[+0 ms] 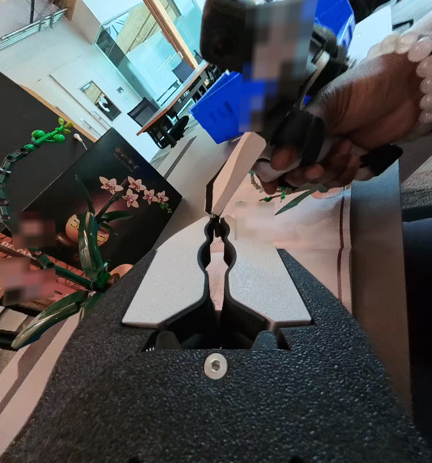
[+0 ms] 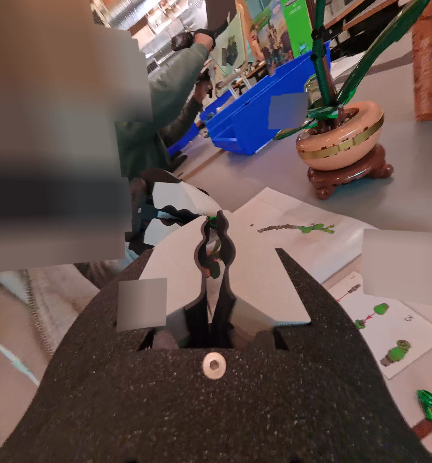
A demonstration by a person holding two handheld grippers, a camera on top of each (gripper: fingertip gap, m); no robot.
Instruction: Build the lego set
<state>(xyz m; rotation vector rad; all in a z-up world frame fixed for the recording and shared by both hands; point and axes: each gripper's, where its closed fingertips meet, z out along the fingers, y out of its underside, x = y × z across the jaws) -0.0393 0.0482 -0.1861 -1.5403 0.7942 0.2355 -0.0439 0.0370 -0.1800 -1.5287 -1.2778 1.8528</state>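
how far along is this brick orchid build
Done: pot on its brown stand carries a green stem and leaves. In hand: right gripper pinches a small green piece at the left gripper's tips, over the instruction booklet. Left: no flowers on the stem yet.

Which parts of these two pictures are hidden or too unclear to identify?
- Left wrist view: the small dark piece between the left gripper fingertips is too small to identify.
- Right wrist view: the green ring piece is partly covered by the right gripper pads.
- Right wrist view: the plant model top is cut off by the upper edge.
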